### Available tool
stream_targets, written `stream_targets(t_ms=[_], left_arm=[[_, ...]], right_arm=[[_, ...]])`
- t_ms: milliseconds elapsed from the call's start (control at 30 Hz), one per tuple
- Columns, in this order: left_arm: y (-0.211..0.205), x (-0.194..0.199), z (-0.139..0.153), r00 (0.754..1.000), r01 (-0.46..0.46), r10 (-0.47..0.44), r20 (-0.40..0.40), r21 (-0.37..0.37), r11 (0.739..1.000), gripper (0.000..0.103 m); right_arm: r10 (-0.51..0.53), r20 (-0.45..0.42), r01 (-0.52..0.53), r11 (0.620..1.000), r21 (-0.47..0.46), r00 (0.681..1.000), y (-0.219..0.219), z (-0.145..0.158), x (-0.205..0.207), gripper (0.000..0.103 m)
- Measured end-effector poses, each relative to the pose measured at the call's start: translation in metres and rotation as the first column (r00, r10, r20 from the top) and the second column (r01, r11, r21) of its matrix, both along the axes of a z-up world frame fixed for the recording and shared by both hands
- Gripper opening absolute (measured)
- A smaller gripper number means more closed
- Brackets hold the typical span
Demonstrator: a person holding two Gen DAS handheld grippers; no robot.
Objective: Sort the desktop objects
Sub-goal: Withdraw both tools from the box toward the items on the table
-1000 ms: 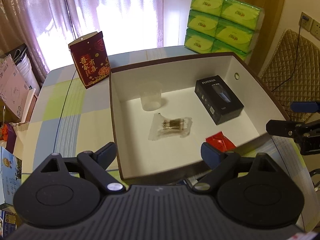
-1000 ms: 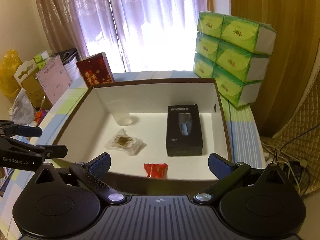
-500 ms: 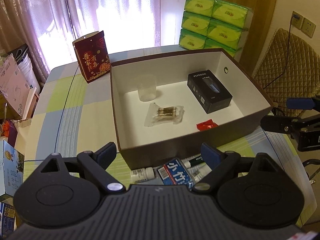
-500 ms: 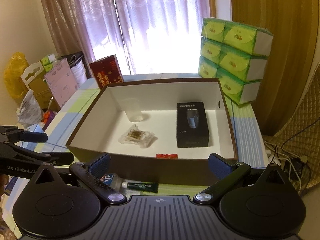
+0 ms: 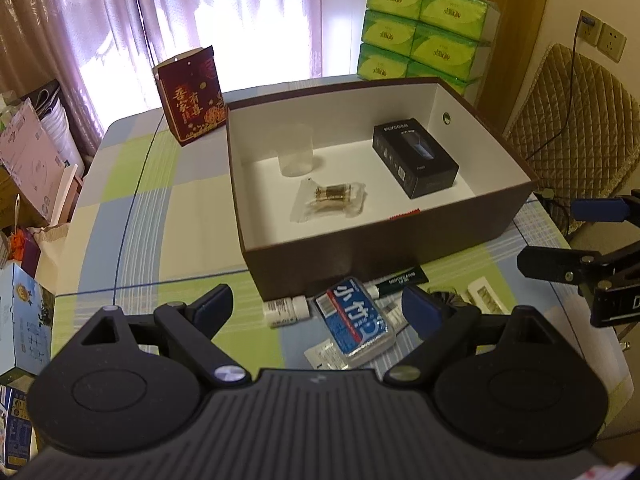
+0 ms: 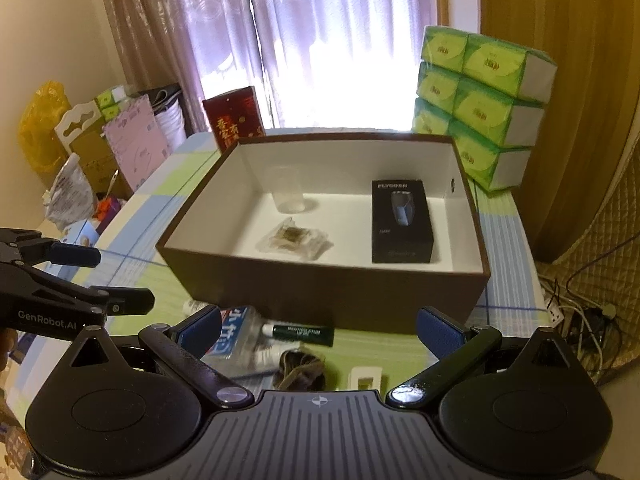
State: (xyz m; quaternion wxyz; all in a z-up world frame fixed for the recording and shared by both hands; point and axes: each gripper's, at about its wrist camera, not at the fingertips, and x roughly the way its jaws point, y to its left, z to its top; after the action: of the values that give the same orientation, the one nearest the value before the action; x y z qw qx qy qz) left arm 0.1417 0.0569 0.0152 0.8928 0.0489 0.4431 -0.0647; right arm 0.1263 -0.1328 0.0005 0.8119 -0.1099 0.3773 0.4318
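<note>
Right wrist view: "GenRobot.AI" on spread left tool [image 6: 120, 276], "FLYCO" black box [image 6: 402, 222], right tool [image 6: 320, 326] spread

Window [image 6: 340, 60] backlight glares; fisheye edges bend.

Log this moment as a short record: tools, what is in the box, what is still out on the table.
left tool: open, holding nothing
right tool: open, holding nothing
box: brown outside, white inside, no lid
in box: clear cup, black carton, clear sachet, red packet
on table before box: blue tissue pack, green tube, small white bottle
</note>
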Motion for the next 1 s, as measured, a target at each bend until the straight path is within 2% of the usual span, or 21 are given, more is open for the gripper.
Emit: stream_targets(t_ms=[400, 1000], left_arm=[[0.007, -0.014, -0.011, 0.999, 0.002, -0.001, -0.038, 0.012, 1.0, 0.089], [0.022, -0.03, -0.048, 0.991, -0.015, 0.017, -0.134, 0.016, 1.0, 0.089]], right_arm=[[0.0, -0.033, -0.001, 0.999, -0.042, 0.999, -0.008, -0.015, -0.012, 0.101], [-0.046, -0.115, 0.029, 0.989, -0.146, 0.992, -0.031, -0.064, -0.027, 0.101]])
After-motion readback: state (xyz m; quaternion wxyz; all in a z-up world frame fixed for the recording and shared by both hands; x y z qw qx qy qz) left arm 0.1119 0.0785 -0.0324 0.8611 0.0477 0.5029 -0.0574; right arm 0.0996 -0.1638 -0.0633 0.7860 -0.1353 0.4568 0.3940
